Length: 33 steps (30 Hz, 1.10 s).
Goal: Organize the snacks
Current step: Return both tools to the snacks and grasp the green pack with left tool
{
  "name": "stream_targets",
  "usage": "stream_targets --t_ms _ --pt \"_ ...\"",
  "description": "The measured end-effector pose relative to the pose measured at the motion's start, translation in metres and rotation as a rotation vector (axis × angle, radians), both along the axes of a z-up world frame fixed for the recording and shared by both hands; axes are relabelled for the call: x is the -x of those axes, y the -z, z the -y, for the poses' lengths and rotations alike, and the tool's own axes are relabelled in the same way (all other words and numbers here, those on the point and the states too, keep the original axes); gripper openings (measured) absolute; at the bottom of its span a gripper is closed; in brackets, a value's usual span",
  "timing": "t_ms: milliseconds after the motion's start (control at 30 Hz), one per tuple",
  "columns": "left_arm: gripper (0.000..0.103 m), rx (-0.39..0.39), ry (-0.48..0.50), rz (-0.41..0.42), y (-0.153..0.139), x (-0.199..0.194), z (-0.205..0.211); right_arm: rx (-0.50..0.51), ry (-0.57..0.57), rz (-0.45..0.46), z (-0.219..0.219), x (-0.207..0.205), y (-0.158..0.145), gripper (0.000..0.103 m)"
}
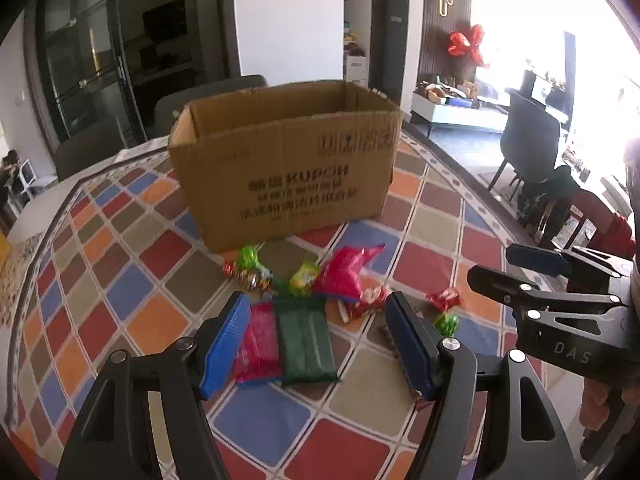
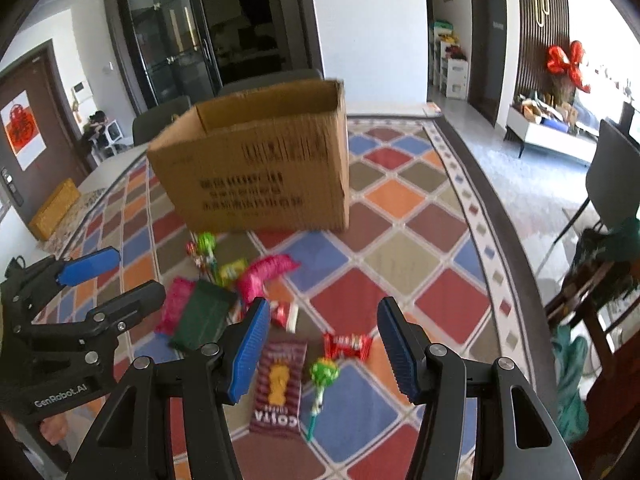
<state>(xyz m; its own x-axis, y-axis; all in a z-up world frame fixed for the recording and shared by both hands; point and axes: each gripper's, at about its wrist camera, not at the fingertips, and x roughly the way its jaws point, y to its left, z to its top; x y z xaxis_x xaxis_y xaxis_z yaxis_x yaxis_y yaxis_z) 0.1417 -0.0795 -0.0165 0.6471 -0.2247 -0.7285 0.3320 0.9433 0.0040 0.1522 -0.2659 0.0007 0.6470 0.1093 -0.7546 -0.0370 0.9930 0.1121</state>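
Observation:
An open cardboard box (image 1: 284, 168) stands on the checkered tablecloth (image 1: 432, 220); it also shows in the right wrist view (image 2: 260, 172). Snacks lie in front of it: a green packet (image 1: 306, 340), a pink packet (image 1: 256, 344), a pink bag (image 1: 346, 272), green lollipops (image 1: 250, 258). My left gripper (image 1: 320, 344) is open just above the green and pink packets. My right gripper (image 2: 320, 350) is open above a maroon Costa packet (image 2: 278, 388), a green lollipop (image 2: 323, 376) and a red candy (image 2: 347, 345). Each gripper shows in the other's view.
Dark chairs (image 1: 208, 96) stand behind the table. The table's right edge (image 2: 508, 240) drops to the floor, with a chair (image 2: 612, 176) and a side stool (image 2: 592, 280) beyond. A yellow box (image 2: 54, 208) sits at the far left.

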Motion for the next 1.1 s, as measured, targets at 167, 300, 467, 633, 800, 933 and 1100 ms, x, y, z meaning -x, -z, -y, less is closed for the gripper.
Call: stream_targets --t_ms 167,300,467,633,800,933,1100 --pt "0.07 -0.023 -0.004 0.009 0.019 0.011 -0.004 -0.031 0.006 -0.048 -0.005 0.012 0.024 0.057" --pt "0.07 -0.02 -0.013 -0.021 0.037 0.008 -0.008 -0.044 0.017 -0.093 -0.008 0.016 0.041 0.057" --pt "0.07 0.005 -0.021 -0.06 0.054 -0.005 -0.017 -0.059 0.082 -0.138 -0.008 0.014 0.059 0.056" --pt "0.07 -0.033 -0.015 -0.062 0.068 -0.012 -0.017 -0.072 0.121 -0.157 -0.009 0.01 0.07 0.056" --pt "0.07 -0.084 -0.003 -0.052 0.077 -0.016 -0.008 -0.096 0.128 -0.182 -0.008 0.008 0.08 0.052" --pt "0.07 -0.131 -0.005 -0.028 0.083 -0.018 0.002 -0.114 0.131 -0.176 -0.006 0.007 0.081 0.051" --pt "0.07 -0.194 -0.021 0.002 0.089 -0.022 0.013 -0.121 0.13 -0.174 -0.005 0.005 0.083 0.049"
